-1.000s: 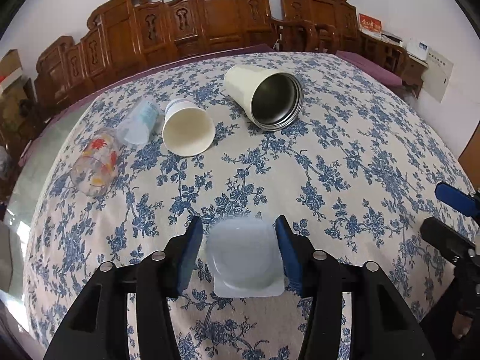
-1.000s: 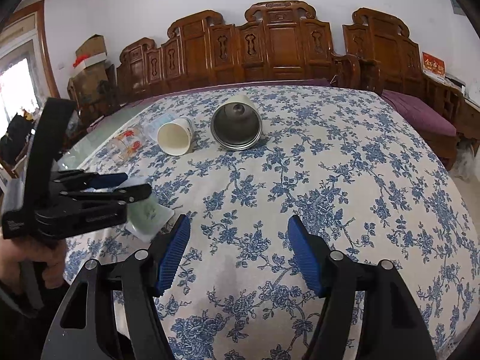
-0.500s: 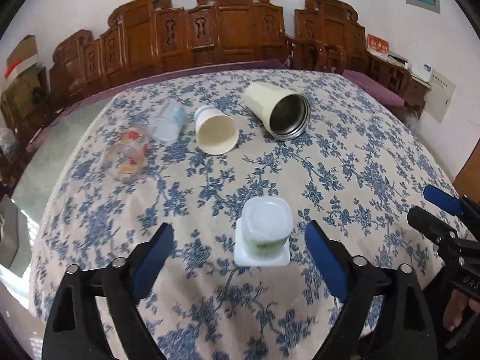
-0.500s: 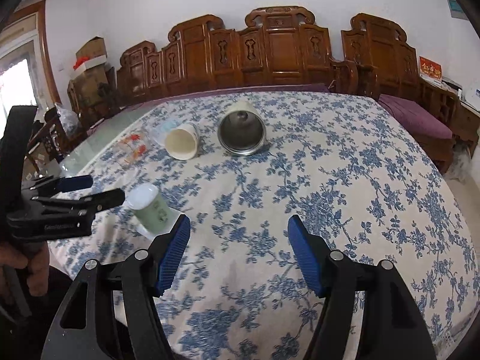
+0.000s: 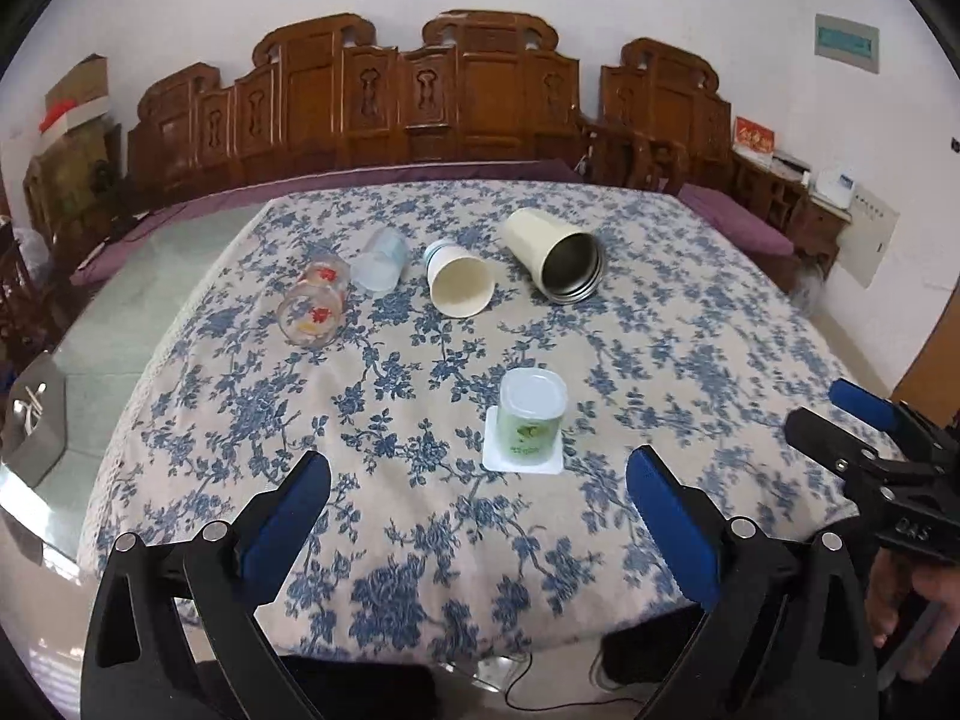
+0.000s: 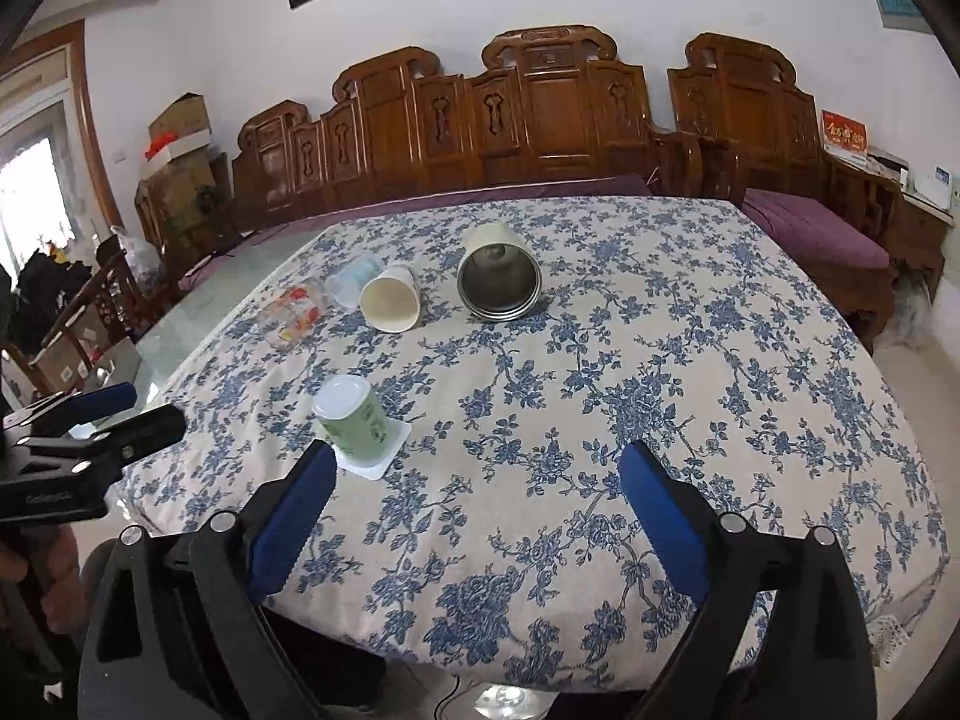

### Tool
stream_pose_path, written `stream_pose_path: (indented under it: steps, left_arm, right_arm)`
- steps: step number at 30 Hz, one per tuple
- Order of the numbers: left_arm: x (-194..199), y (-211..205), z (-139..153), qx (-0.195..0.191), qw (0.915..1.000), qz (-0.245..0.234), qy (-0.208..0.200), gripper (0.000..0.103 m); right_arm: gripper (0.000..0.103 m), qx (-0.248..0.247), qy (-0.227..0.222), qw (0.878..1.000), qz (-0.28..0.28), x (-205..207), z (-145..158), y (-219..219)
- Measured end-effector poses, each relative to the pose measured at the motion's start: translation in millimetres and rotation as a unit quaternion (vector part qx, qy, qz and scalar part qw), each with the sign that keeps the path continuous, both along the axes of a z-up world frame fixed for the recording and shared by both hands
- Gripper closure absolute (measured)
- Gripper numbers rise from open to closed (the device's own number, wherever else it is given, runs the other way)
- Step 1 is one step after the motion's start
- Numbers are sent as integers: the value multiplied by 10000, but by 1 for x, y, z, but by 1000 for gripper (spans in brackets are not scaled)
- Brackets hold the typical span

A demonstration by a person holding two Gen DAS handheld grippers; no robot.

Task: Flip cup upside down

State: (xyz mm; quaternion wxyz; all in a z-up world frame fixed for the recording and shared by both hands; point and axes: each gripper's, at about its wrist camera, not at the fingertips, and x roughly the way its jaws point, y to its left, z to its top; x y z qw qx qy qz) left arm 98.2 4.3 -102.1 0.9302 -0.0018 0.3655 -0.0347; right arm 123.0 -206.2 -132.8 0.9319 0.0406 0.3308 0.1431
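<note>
A small green-labelled plastic cup (image 5: 531, 420) stands upside down on its square white rim on the flowered tablecloth; it also shows in the right wrist view (image 6: 355, 423). My left gripper (image 5: 477, 507) is open and empty, pulled back near the table's front edge, apart from the cup. My right gripper (image 6: 477, 501) is open and empty, to the right of the cup. Each gripper shows in the other's view, the right (image 5: 864, 429) and the left (image 6: 102, 414).
Four cups lie on their sides at the back: a cream steel-lined tumbler (image 5: 555, 255), a white paper cup (image 5: 459, 285), a clear plastic cup (image 5: 378, 264) and a flower-printed glass (image 5: 312, 309). Carved wooden benches (image 5: 480, 108) stand behind the table. Bare glass tabletop (image 5: 120, 336) lies left.
My left gripper opened and let go of the green cup, leaving it upside down on the cloth, then drew back toward the front edge. My right gripper also backed away.
</note>
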Motion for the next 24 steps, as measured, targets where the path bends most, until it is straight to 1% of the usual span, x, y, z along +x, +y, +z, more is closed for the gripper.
stream_pose_path:
  steps: [4,10,14,20,24]
  left_arm:
    - [-19,2,14,-18,9999,34,-168,8]
    - [-48,1,44,32,9983,91,-579,8]
    - [-66,2,64,41,9960,163,-878,8]
    - [-86,6,82,-11,9929,227,-1164,8]
    - [-91,6,86,-16,9921,255,-1228,8]
  right_arm:
    - [4,35,-201,9998,51,-17,20,4]
    - [4,89,-694,9975,115,-48,62,9]
    - [4,75,-959,9953,69,-67,83,9]
    - [4,108,-1177,9930,34,-84,98,5]
    - [4,99,-1231,9923,30,-87,101,6]
